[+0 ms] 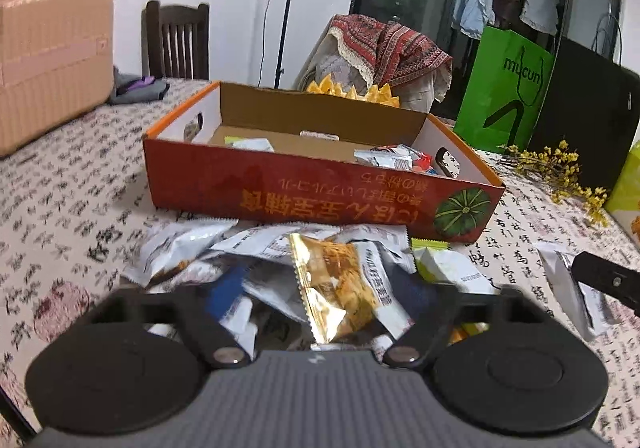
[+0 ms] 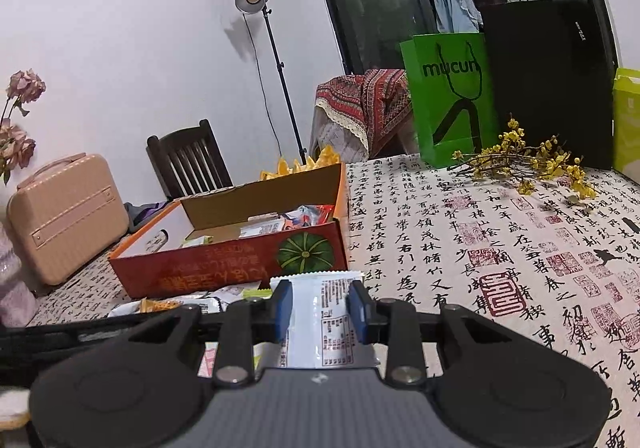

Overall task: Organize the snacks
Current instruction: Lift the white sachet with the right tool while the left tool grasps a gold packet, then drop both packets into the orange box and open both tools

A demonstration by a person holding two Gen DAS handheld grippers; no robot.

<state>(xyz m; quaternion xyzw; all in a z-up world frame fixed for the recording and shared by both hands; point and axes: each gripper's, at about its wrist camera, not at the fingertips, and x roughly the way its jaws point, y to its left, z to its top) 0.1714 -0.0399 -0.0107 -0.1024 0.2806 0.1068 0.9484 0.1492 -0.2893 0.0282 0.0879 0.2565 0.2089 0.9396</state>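
An open orange cardboard box (image 1: 256,184) with a pumpkin picture stands on the table and holds a few snack packets (image 1: 384,156). A pile of snack packets (image 1: 256,252) lies in front of it. My left gripper (image 1: 326,296) is open over the pile, with a gold packet (image 1: 336,284) between its fingers. My right gripper (image 2: 320,308) is closed on a white snack packet (image 2: 326,320), held upright just right of the box (image 2: 224,268). The right gripper's finger also shows in the left wrist view (image 1: 604,280).
A pink case (image 1: 48,64) stands at the table's left. A green bag (image 2: 452,96), a black box (image 2: 548,80) and yellow flower twigs (image 2: 528,164) are at the far right. A dark chair (image 1: 178,40) stands behind the table.
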